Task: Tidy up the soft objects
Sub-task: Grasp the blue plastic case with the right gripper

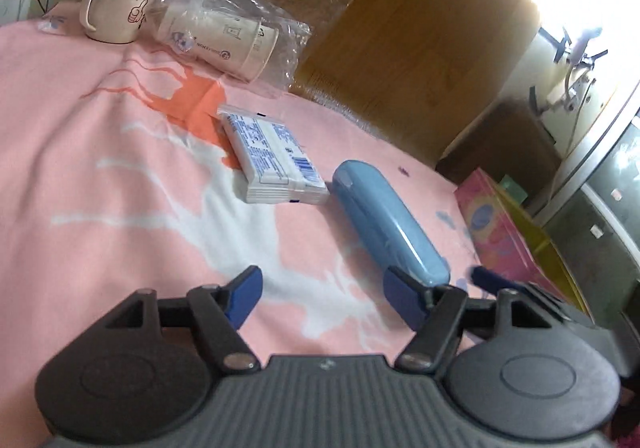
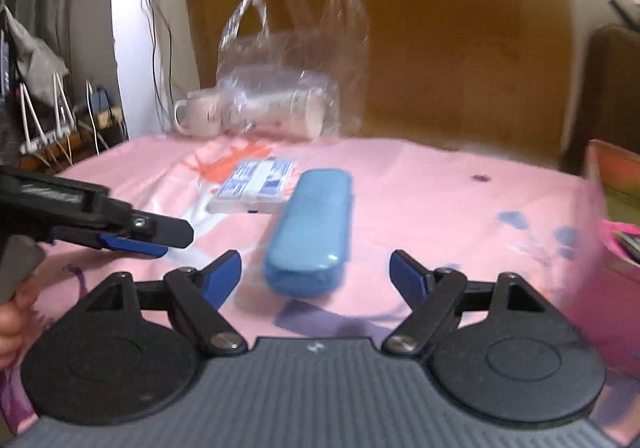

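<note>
A white tissue pack with blue print (image 1: 276, 163) lies on the pink cloth (image 1: 80, 151), with a light blue oblong case (image 1: 390, 224) just to its right. My left gripper (image 1: 320, 298) is open and empty, low over the cloth in front of both; the case's near end lies by its right finger. In the right wrist view my right gripper (image 2: 316, 276) is open and empty, with the case (image 2: 310, 230) between and just beyond its fingers. The tissue pack (image 2: 256, 185) lies behind, left of the case. The left gripper (image 2: 136, 238) shows at the left.
A clear plastic bag with a paper cup stack (image 1: 224, 35) lies at the far edge beside a white mug (image 1: 114, 7). A pink box (image 1: 504, 232) stands at the right edge. A wooden board (image 2: 440, 47) rises behind. Cables hang at the far left.
</note>
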A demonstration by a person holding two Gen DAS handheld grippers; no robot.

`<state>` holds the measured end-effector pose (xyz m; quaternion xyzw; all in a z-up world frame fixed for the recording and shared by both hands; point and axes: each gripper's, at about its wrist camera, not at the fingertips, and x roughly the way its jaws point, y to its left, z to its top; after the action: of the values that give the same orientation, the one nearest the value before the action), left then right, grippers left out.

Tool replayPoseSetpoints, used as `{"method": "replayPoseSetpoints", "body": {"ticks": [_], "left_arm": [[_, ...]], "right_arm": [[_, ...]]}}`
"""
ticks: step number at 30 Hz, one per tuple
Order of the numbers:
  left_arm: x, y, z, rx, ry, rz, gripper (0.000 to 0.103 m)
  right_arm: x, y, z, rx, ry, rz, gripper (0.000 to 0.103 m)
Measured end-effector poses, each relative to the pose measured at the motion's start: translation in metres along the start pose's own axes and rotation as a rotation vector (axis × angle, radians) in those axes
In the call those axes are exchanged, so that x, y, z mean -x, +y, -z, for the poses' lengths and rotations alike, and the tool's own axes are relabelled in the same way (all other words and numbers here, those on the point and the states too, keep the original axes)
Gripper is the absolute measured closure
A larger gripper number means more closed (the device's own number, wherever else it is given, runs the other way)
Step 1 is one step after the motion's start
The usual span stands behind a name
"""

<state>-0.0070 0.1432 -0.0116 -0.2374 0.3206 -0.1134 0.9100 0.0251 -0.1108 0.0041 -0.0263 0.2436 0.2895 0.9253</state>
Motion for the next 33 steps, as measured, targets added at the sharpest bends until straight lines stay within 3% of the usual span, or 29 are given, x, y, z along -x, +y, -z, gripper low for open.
{"method": "replayPoseSetpoints", "body": {"ticks": [4, 6, 13, 17, 25, 27, 28, 29, 33], "left_arm": [[-0.003, -0.01, 0.008, -0.085, -0.025, -0.03, 0.028], [-0.002, -0.013, 0.009, -0.099, -0.026, -0.033, 0.025], [-0.006, -0.016, 0.01, -0.113, -0.013, -0.027, 0.018], [-0.008, -0.023, 0.01, -0.093, 0.015, -0.026, 0.006], [-0.034, -0.061, 0.024, 0.022, 0.219, 0.212, 0.004], [-0.042, -0.08, 0.028, -0.022, 0.219, 0.193, 0.02], [-0.048, -0.088, 0.03, -0.043, 0.245, 0.205, 0.042], [-0.054, -0.096, 0.031, -0.049, 0.28, 0.217, 0.043], [-0.06, -0.131, 0.023, -0.094, 0.271, 0.257, 0.044]], "right_arm": [[-0.031, 0.004, -0.007, 0.008, 0.085, 0.018, 0.022], [-0.041, -0.001, -0.007, -0.013, 0.132, 0.001, 0.044], [-0.001, 0.0, 0.012, -0.008, 0.124, -0.022, 0.046], [0.041, -0.001, 0.034, -0.037, 0.116, -0.061, 0.046], [0.088, -0.037, 0.067, -0.4, 0.066, -0.227, 0.046], [0.093, -0.039, 0.071, -0.434, 0.05, -0.245, 0.046], [0.096, -0.039, 0.071, -0.432, 0.041, -0.245, 0.046], [0.1, -0.037, 0.07, -0.419, 0.031, -0.227, 0.046], [0.123, -0.051, 0.067, -0.394, -0.055, -0.167, 0.046]]}}
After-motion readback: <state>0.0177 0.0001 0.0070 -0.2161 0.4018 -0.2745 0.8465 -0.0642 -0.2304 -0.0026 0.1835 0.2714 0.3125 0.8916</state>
